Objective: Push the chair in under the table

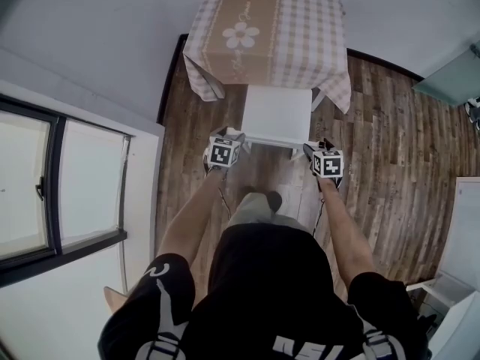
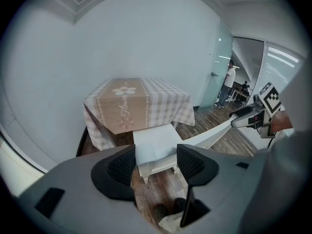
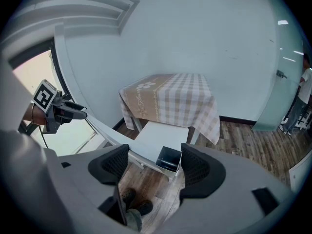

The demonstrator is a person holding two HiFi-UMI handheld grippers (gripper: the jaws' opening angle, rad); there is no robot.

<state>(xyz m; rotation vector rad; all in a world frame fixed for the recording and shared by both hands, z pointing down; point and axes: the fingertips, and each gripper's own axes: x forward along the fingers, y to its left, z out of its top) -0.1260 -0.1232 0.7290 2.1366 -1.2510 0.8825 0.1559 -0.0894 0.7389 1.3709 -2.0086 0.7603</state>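
Note:
A white chair (image 1: 277, 112) stands with its seat partly under a square table (image 1: 300, 28) covered by a beige checked cloth with a flower. The chair's white top rail (image 1: 270, 139) runs across just in front of me. My left gripper (image 1: 227, 136) is at the rail's left end. In the left gripper view the gripper (image 2: 156, 165) is open, with the rail end (image 2: 148, 168) in the gap and no pad pressing on it. My right gripper (image 1: 316, 148) is at the rail's right end. There too the gripper (image 3: 153, 168) is open, with the rail's square end (image 3: 168, 160) between the pads.
The table sits in a corner against pale walls. A large window (image 1: 60, 186) fills the left side. A glass door (image 1: 450, 77) and white furniture (image 1: 461, 276) are on the right. My feet (image 1: 262, 199) stand on the wood floor behind the chair. People (image 2: 228, 84) stand far off.

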